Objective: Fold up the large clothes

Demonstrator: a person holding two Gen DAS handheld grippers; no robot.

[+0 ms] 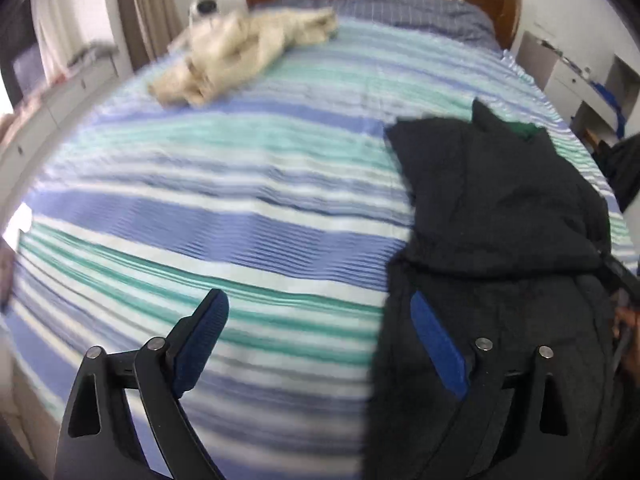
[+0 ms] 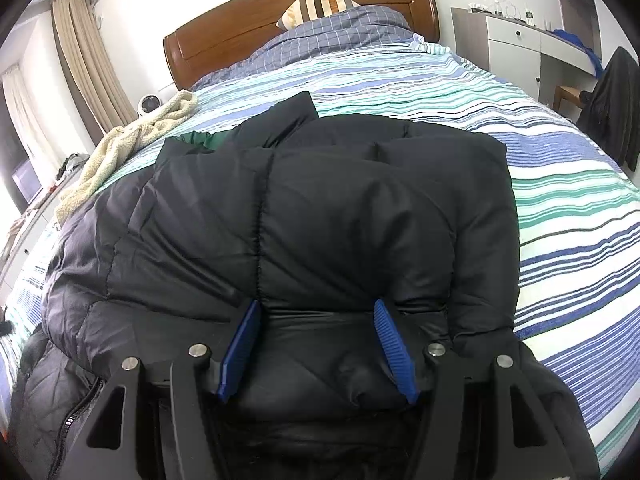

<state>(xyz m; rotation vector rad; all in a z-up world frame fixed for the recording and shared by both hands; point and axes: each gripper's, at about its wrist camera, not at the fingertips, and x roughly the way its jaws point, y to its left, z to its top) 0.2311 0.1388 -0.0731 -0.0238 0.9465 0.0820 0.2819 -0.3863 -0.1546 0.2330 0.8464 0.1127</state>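
A black puffer jacket (image 2: 320, 208) lies folded on the striped bed; a strip of green lining (image 2: 200, 138) shows at its far left edge. In the left wrist view the jacket (image 1: 500, 208) lies on the right. My right gripper (image 2: 318, 308) is open, its blue pads either side of a bulge of the jacket's near edge, right over the fabric. My left gripper (image 1: 320, 300) is open and empty over the bedspread, its right finger (image 1: 436, 340) over the jacket's left edge.
A cream fleece garment (image 1: 244, 52) lies crumpled at the far left of the bed (image 1: 240, 200); it also shows in the right wrist view (image 2: 132, 140). A wooden headboard (image 2: 280, 20) and pillows stand at the far end. White cabinets (image 2: 516, 48) stand to the right.
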